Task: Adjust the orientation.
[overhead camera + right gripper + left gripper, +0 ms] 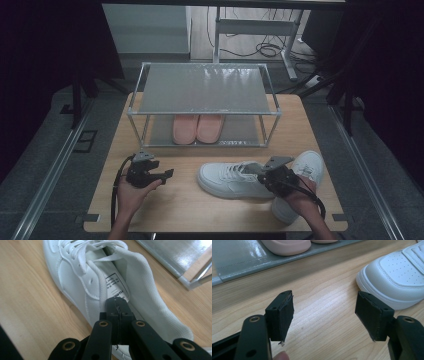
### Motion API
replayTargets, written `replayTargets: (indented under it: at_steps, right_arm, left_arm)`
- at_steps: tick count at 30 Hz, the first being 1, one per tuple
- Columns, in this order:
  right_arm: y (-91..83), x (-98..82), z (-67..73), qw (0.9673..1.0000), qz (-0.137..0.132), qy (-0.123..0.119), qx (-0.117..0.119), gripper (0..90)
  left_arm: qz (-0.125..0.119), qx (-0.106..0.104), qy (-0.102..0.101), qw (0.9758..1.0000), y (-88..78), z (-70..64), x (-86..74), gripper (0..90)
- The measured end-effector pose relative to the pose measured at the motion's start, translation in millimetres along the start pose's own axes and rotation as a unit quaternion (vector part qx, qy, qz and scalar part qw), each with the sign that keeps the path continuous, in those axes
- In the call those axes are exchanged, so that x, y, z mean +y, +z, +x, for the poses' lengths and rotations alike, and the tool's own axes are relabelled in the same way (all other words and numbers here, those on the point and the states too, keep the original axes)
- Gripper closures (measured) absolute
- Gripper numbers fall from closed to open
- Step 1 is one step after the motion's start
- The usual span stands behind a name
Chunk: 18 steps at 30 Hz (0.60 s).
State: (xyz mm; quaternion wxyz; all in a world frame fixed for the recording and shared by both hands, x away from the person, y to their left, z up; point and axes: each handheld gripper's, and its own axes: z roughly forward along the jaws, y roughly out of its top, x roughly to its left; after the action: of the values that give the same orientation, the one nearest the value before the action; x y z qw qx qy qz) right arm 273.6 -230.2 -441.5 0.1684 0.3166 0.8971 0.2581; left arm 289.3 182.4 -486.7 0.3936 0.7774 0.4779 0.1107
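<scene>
Well, wooden table (165, 200) (dark room): right tool (117, 307) pinches sneaker (82, 282); left tool (324, 315) wide.

White lace-up sneaker (230, 179): upright on its sole, laces loose, label visible inside; collar edge pinched between the right gripper's (117, 307) closed jaws, toe pointing away, toward the left gripper (324, 315).

Black grippers, brass-ringed screw holes, ridged fingers (283, 317), trailing black cables

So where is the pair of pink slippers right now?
High view: the pink slippers sit side by side on the lower shelf of the metal rack, at the table's far side, beyond the white sneaker.
</scene>
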Motion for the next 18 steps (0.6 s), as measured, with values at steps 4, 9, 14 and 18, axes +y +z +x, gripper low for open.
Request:
replayTargets:
  at_steps: [4,9,14,18]
  right_arm:
    - [2.5,5.6,8.3,0.9997,0.004,-0.009,-0.024,90.0]
    - [4.4,11.3,12.7,0.9996,0.004,-0.012,-0.023,90.0]
    - [8.4,16.6,21.5,0.9999,-0.002,-0.016,0.004,90.0]
    - [10.8,23.1,35.0,0.9987,-0.011,-0.028,0.04,90.0]
  left_arm:
    - [0.0,-0.001,0.0,1.0,0.1,-0.6,0.0,31.6]
    - [-0.003,0.002,0.001,1.0,-1.7,0.8,0.3,31.6]
    - [-0.003,0.002,-0.001,1.0,-2.1,1.3,-0.1,31.6]
    - [-0.003,0.003,0.0,1.0,-2.6,1.5,-0.1,31.6]
